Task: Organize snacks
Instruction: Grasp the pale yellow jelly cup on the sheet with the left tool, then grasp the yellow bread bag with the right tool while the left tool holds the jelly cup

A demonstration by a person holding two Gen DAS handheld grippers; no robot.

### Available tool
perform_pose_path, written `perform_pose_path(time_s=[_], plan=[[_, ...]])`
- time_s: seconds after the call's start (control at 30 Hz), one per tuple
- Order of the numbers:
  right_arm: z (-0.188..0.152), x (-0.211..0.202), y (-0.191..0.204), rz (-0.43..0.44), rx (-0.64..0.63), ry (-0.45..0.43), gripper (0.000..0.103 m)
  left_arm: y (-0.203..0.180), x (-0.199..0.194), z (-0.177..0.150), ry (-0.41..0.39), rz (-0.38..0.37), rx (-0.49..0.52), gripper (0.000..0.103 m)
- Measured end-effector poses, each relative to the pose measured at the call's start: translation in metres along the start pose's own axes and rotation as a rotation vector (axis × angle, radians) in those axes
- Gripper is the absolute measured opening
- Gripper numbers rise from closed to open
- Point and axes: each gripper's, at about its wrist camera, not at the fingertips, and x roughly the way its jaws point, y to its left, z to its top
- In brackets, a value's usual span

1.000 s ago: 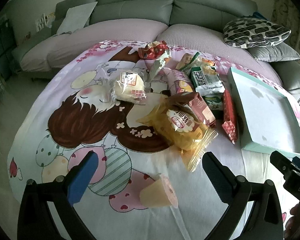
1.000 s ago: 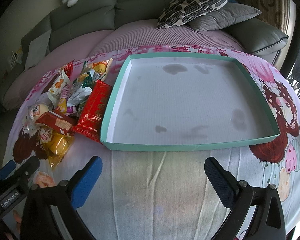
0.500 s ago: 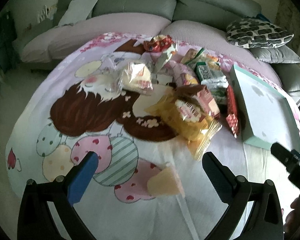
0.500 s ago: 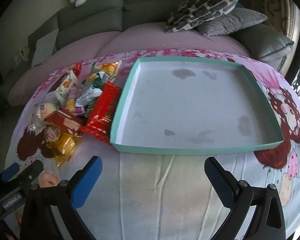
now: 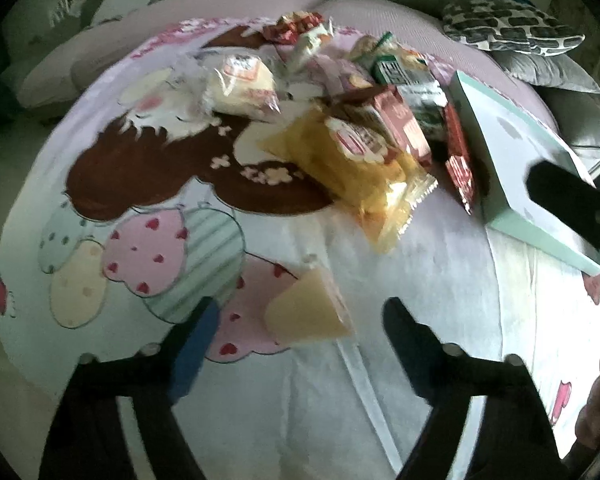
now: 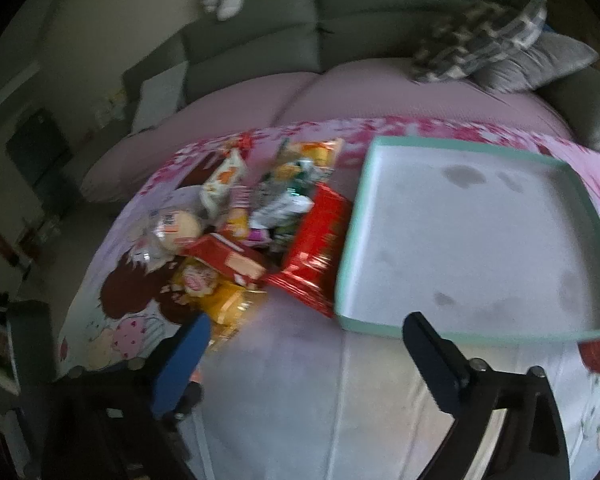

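A pile of snack packets lies on the cartoon-print cloth: a yellow bag (image 5: 360, 168), a red box (image 5: 396, 120), a bun in clear wrap (image 5: 240, 80) and a red foil packet (image 6: 320, 244). A pale yellow jelly cup (image 5: 308, 312) lies apart, just ahead of my open left gripper (image 5: 300, 320), between its fingers. The empty mint-edged tray (image 6: 460, 232) sits right of the pile. My right gripper (image 6: 304, 340) is open and empty, in front of the tray's near left corner. The yellow bag (image 6: 220, 300) is beside its left finger.
A grey sofa (image 6: 340, 8) with a purple seat cover runs behind the table. A patterned cushion (image 5: 512, 24) and a grey one lie at the right. The cloth (image 5: 420, 260) near the front edge is bare. The right gripper's finger (image 5: 572, 208) crosses the left wrist view.
My left gripper has moved forward and down so the jelly cup now lies between its fingers. My right gripper has swung left toward the snack pile; both views are motion-blurred.
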Motion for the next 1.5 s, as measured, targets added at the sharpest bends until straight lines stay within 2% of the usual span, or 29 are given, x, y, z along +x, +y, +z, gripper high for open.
perform_pose_path(time_s=[0.1, 0.13, 0.2, 0.27, 0.3, 0.6, 0.87, 1.07, 1.23, 1.3, 1.5], plan=[[0.000, 0.006, 0.007, 0.055, -0.031, 0.019, 0.083, 0.000, 0.010, -0.004, 0.006, -0.036, -0.023, 0.072], [0.000, 0.009, 0.010, 0.073, -0.042, 0.028, 0.080, 0.001, 0.011, -0.004, 0.023, -0.027, -0.021, 0.065], [0.000, 0.014, 0.013, 0.092, -0.056, 0.041, 0.077, 0.001, 0.018, -0.005, 0.017, -0.037, -0.030, 0.059], [0.001, 0.018, 0.016, 0.101, -0.065, 0.048, 0.075, 0.003, 0.023, -0.004, 0.023, -0.034, -0.028, 0.047], [0.002, 0.021, 0.019, 0.108, -0.070, 0.050, 0.071, 0.004, 0.025, -0.004, 0.025, -0.042, -0.030, 0.046], [0.012, 0.041, 0.039, 0.150, -0.128, 0.093, 0.062, 0.013, 0.047, 0.002, 0.035, -0.047, -0.061, 0.041], [0.012, 0.069, 0.060, 0.147, -0.198, 0.161, 0.059, 0.031, 0.069, 0.026, 0.010, 0.012, -0.094, 0.040], [0.010, 0.086, 0.064, 0.117, -0.214, 0.197, 0.059, 0.056, 0.059, 0.037, 0.020, 0.001, -0.144, 0.040], [0.012, 0.094, 0.065, 0.126, -0.212, 0.218, 0.059, 0.060, 0.065, 0.044, 0.042, -0.028, -0.160, 0.042], [0.012, 0.096, 0.067, 0.131, -0.213, 0.221, 0.059, 0.077, 0.044, 0.034, 0.049, -0.036, -0.161, 0.042], [0.010, 0.107, 0.069, 0.138, -0.200, 0.232, 0.060, 0.076, 0.051, 0.034, 0.055, -0.024, -0.153, 0.043]])
